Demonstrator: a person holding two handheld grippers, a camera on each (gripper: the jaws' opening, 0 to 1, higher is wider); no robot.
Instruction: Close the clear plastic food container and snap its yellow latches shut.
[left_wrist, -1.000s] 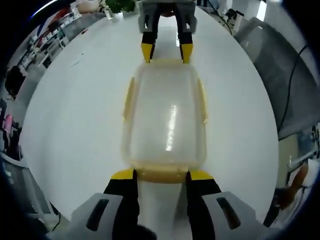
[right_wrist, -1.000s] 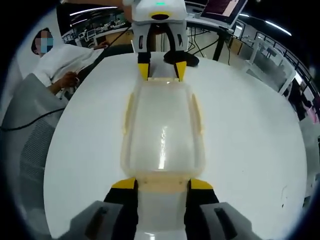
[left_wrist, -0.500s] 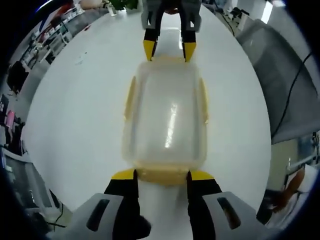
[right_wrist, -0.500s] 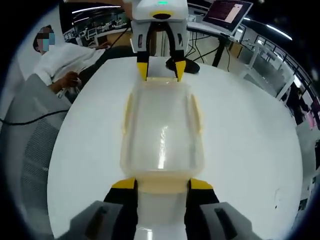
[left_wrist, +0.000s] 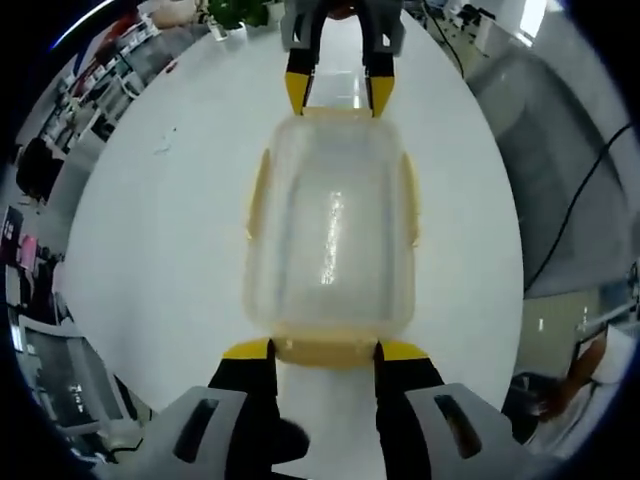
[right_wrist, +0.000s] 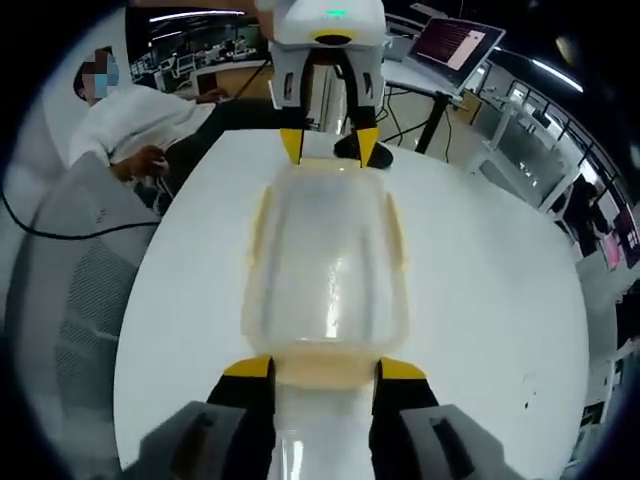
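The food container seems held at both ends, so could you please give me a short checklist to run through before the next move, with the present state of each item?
1. Lid sits on the container: ok, it covers the whole top.
2. Left gripper at the near end latch: ok, its jaws stand either side of it.
3. Right gripper at the opposite end latch: ok, same stance.
4. Long side latches snapped down: cannot tell; the yellow strips lie along the sides.
5. End latches locked: cannot tell.
6. Container resting on the white table: cannot tell; it may be lifted slightly.
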